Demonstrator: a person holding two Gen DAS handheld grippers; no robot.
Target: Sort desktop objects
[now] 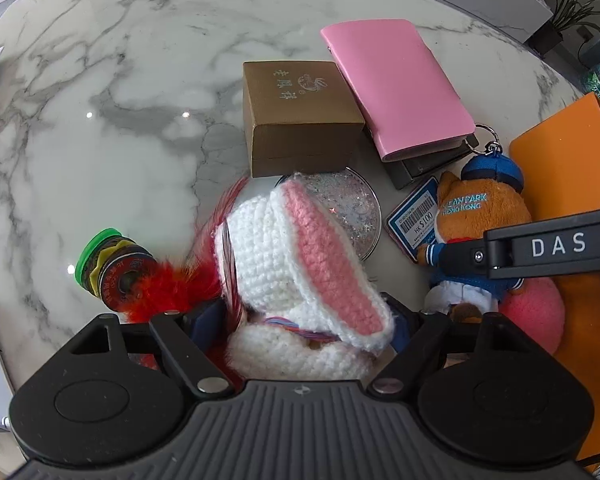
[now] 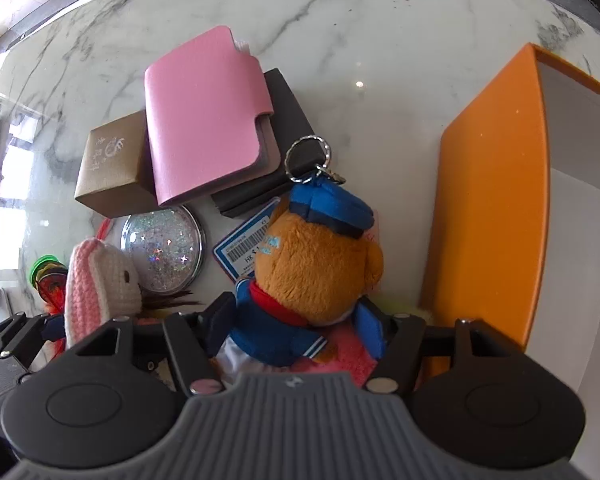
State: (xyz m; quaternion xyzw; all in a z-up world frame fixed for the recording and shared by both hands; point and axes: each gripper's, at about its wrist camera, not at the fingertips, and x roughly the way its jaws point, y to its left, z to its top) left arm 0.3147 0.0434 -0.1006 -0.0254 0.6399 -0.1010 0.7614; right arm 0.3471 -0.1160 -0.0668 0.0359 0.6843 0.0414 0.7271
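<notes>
Two grippers point down at a cluttered marble worktop [image 1: 100, 80]. Left gripper [image 1: 304, 320] has its jaws spread either side of a white-and-pink crochet rabbit [image 1: 312, 256]; whether the pads touch it I cannot tell. Red feathers [image 1: 172, 284] and a green-capped spool [image 1: 108, 264] lie at 9 o'clock of the rabbit. Right gripper [image 2: 300, 320] straddles a plush bear [image 2: 316, 272] in a blue cap, jaws apart, contact unclear. Brown box [image 2: 108, 172], pink wallet [image 2: 204, 120] and glitter disc [image 2: 164, 248] sit at 11 o'clock of the bear. Orange box [image 2: 492, 200] stands at 3 o'clock.
</notes>
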